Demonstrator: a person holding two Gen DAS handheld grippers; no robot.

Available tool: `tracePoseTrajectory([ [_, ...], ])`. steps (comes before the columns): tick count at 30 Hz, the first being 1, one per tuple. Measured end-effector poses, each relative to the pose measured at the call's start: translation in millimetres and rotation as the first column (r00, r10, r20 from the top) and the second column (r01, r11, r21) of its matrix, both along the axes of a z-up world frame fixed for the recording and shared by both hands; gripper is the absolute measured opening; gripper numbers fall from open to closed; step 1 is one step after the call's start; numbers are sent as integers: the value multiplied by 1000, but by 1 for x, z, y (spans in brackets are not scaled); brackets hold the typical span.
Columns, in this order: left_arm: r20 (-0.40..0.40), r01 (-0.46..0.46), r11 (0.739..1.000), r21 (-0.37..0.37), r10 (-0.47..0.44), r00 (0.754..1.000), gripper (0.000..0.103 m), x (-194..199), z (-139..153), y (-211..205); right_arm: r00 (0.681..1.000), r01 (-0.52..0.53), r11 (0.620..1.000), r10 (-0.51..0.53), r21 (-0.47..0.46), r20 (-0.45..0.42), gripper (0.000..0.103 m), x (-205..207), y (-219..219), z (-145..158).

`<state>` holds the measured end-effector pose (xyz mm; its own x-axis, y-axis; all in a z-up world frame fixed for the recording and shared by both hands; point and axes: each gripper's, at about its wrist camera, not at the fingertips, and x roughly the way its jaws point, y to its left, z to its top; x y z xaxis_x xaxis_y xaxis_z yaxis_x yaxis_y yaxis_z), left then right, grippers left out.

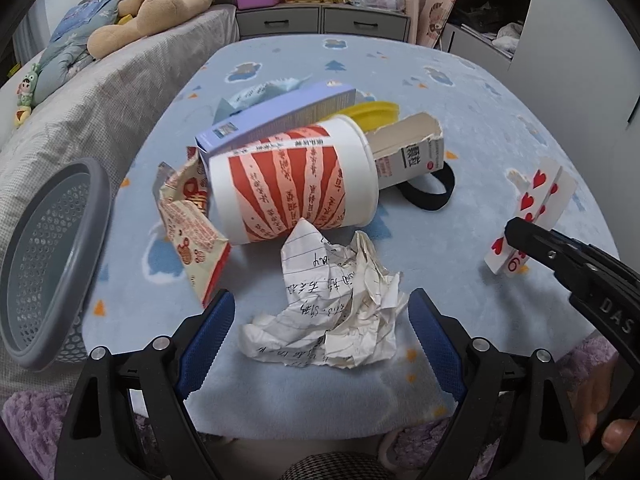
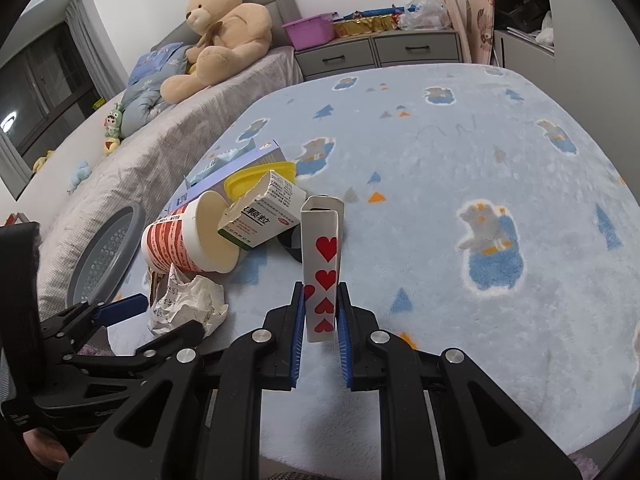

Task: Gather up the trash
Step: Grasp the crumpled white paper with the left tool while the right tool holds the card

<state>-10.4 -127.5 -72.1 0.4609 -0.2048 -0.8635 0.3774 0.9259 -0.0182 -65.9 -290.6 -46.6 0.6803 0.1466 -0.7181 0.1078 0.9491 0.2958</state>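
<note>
A crumpled sheet of lined paper [image 1: 332,308] lies on the blue blanket between the fingers of my open left gripper [image 1: 322,312]; it also shows in the right wrist view [image 2: 186,304]. Behind it lie a red-striped paper cup [image 1: 292,184] on its side, a snack wrapper [image 1: 192,220], a purple box [image 1: 276,116], a torn carton [image 1: 412,152] and a yellow lid [image 1: 376,112]. My right gripper [image 2: 320,312] is shut on a white box with red hearts [image 2: 322,264], also seen in the left wrist view [image 1: 532,204].
A grey perforated bin [image 1: 48,264] stands tilted at the left, against the bed's edge. A black band [image 1: 432,188] lies behind the carton. A teddy bear [image 2: 224,36] sits on the grey bed. Drawers [image 1: 324,20] stand at the back.
</note>
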Motion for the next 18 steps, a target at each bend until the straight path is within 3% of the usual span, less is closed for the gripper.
tracePoseTrajectory([
  [6,-22,17,1000,-17,-17,1000,83,6,-12,-4,1000,-4,1000,4,0,-9,16,1,-1,-5],
  [8,-27,26,999,-30,-27,999,63,6,-11,-3,1000,-4,1000,4,-1,-12,16,2,-1,-6],
  [11,-25,36,998,-46,-38,999,54,5,-8,-1,1000,-6,1000,6,-7,-14,16,3,2,-5],
  [18,-4,54,994,-90,-54,999,46,-4,9,12,1000,-17,999,16,-33,-14,16,2,13,0],
])
